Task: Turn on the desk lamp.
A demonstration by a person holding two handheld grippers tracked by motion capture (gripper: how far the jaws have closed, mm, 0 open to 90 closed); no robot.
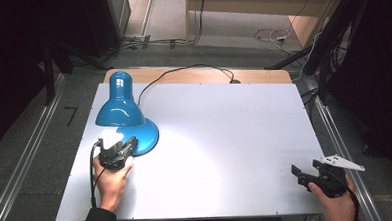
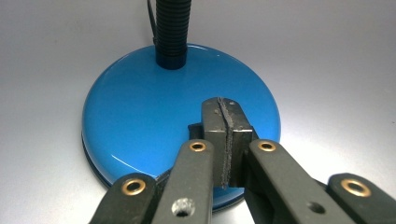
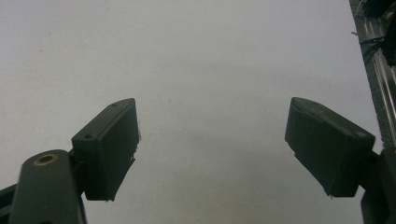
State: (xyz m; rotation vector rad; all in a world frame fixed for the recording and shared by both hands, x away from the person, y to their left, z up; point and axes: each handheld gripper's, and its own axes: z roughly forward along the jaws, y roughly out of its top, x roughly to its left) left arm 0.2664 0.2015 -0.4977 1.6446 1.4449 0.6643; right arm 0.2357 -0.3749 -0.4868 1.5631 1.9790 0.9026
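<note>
Left hand-held gripper (image 2: 225,140) with jaws pressed together over the blue lamp base (image 2: 140,116); right hand-held gripper (image 3: 212,149) spread wide, empty.

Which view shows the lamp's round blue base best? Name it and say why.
The left gripper view: the base is close up, with the black neck rising from it and the shut left gripper over it. The high view has it small, partly under the shade. The right gripper view looks at bare table.
</note>
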